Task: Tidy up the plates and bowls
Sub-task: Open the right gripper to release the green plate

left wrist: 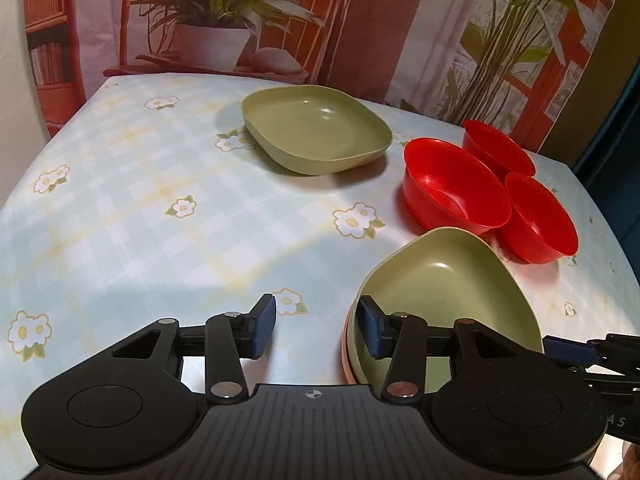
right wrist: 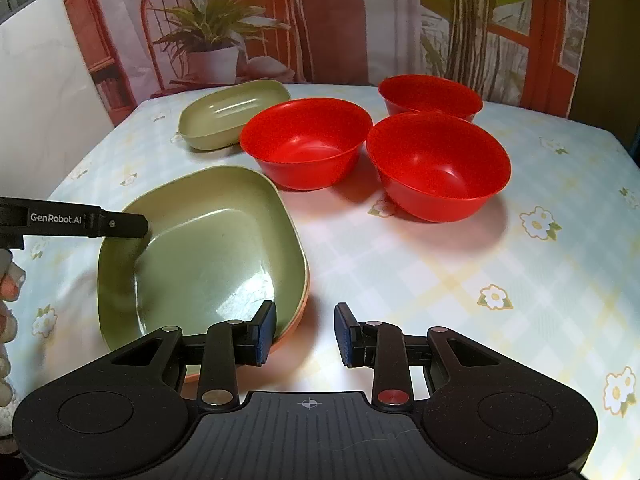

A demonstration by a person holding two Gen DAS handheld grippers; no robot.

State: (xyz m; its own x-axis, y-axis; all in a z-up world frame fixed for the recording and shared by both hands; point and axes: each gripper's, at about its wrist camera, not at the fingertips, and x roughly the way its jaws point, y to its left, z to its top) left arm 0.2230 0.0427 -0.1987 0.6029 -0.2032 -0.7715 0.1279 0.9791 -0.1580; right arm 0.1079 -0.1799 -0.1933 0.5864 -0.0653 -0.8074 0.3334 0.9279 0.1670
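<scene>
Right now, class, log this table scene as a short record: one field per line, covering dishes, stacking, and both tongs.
surface: table with floral checked cloth
green plates: near green plate sits on an orange plate whose edge shows beneath; far green plate alone
red bowls: three red bowls, upright, unstacked, clustered close together
left tongs: open, right finger over the near plate's rim
right tongs: open, left finger over the near plate's corner
held: nothing
backdrop: printed plant curtain
</scene>
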